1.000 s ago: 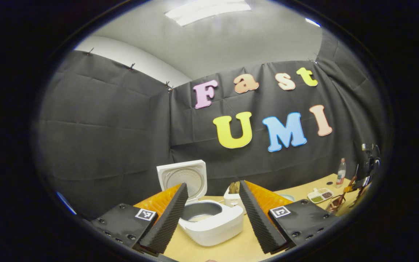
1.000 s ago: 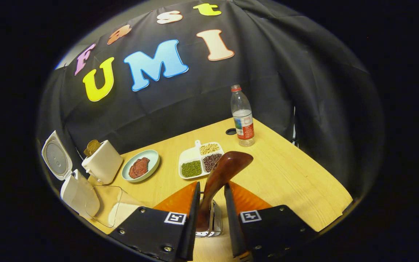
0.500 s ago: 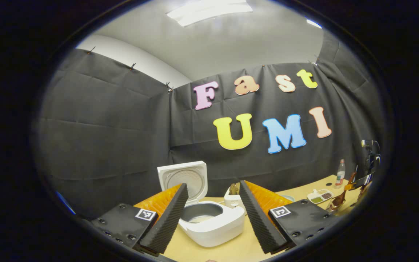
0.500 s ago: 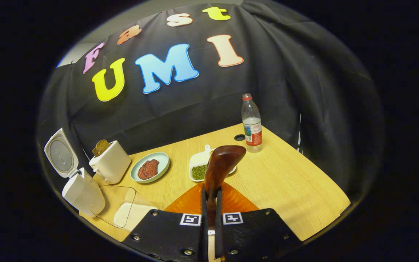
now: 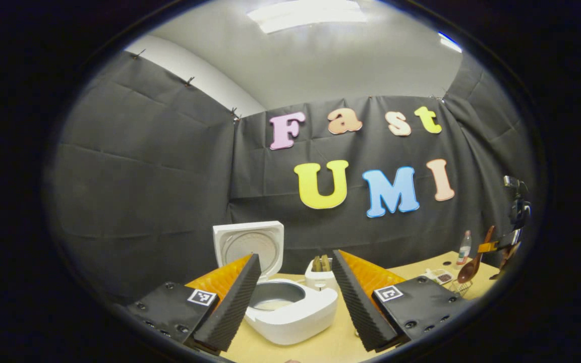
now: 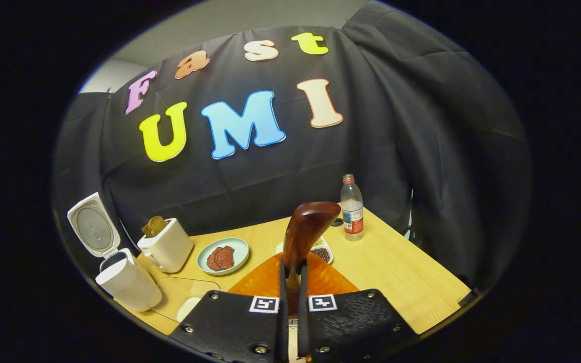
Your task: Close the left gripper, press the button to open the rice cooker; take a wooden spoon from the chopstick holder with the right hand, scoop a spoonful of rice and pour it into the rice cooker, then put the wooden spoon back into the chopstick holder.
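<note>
The white rice cooker [image 5: 290, 310] stands open with its lid [image 5: 249, 246] raised, low between the fingers of my left gripper [image 5: 295, 254], which is open and holds nothing. In the right gripper view the cooker [image 6: 128, 283] is at the lower left. My right gripper [image 6: 290, 269] is shut on the handle of the dark wooden spoon [image 6: 309, 227], whose bowl points up and away. Far right in the left gripper view, the spoon [image 5: 471, 267] hangs bowl-down from the right gripper [image 5: 486, 247], above the wire chopstick holder [image 5: 458, 287]. A clear container of rice [image 6: 185, 301] sits beside the cooker.
A white toaster [image 6: 167, 247] with bread stands behind the cooker. Further right are a plate of meat [image 6: 222, 256], a divided dish of beans [image 6: 324, 251] and a water bottle [image 6: 352, 207]. The wooden table [image 6: 401, 272] ends at the right.
My right gripper has shut on the spoon handle and lifted the spoon up out of the chopstick holder. The left gripper has stayed open, shifting only slightly.
</note>
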Available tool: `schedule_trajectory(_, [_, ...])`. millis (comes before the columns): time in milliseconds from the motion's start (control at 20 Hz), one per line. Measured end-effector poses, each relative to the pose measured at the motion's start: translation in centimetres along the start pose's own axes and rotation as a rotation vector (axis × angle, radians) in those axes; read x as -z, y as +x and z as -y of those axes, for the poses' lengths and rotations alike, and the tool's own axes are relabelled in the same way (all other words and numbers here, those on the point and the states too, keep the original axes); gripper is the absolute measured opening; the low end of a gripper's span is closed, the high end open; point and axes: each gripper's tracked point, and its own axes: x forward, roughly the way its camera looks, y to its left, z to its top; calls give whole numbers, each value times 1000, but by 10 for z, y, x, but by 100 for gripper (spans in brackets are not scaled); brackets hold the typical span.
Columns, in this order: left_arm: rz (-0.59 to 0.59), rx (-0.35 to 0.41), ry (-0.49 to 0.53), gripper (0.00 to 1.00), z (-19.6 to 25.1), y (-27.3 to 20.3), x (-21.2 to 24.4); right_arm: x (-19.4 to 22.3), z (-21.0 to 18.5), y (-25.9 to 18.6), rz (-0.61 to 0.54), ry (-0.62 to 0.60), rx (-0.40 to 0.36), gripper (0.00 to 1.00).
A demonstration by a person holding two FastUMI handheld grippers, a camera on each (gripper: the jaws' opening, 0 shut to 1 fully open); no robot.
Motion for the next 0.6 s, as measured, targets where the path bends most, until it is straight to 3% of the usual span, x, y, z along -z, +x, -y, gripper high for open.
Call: schedule_trajectory(600, [-12, -16, 9, 98, -73, 9, 15, 26, -117, 0, -16, 5, -130, 7])
